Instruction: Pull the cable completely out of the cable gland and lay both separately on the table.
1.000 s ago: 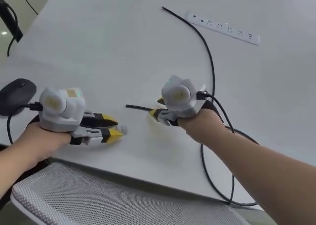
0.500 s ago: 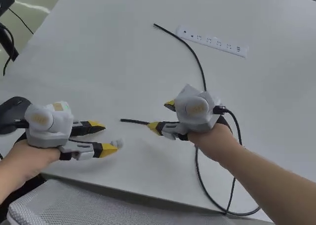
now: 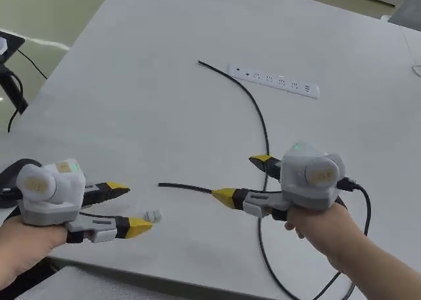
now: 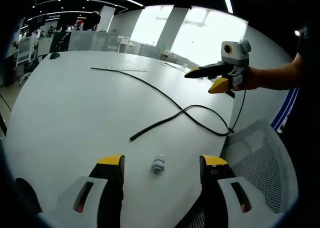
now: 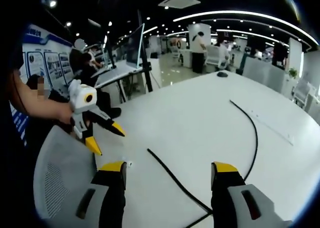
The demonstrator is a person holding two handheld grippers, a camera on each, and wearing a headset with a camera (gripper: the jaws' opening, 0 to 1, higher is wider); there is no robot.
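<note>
The left tool (image 3: 138,208) is released, its yellow-tipped jaws spread wide and holding nothing. In the left gripper view the small pale gland (image 4: 158,163) lies on the worktop (image 3: 131,83) between those jaws, apart from both. In the head view the gland (image 3: 152,216) sits just beside the tip of the nearer jaw. The right tool (image 3: 233,177) is likewise released and empty, with its jaws apart above the worktop. The black cable (image 3: 256,109) lies loose on the worktop, free of the gland. One end points toward the left tool and stops short of it, and the rest passes below the right tool. From there the cable curves away to end near a white power strip (image 3: 273,81) at the far side. A grey mesh chair (image 4: 255,153) stands at the near edge of the worktop.
</note>
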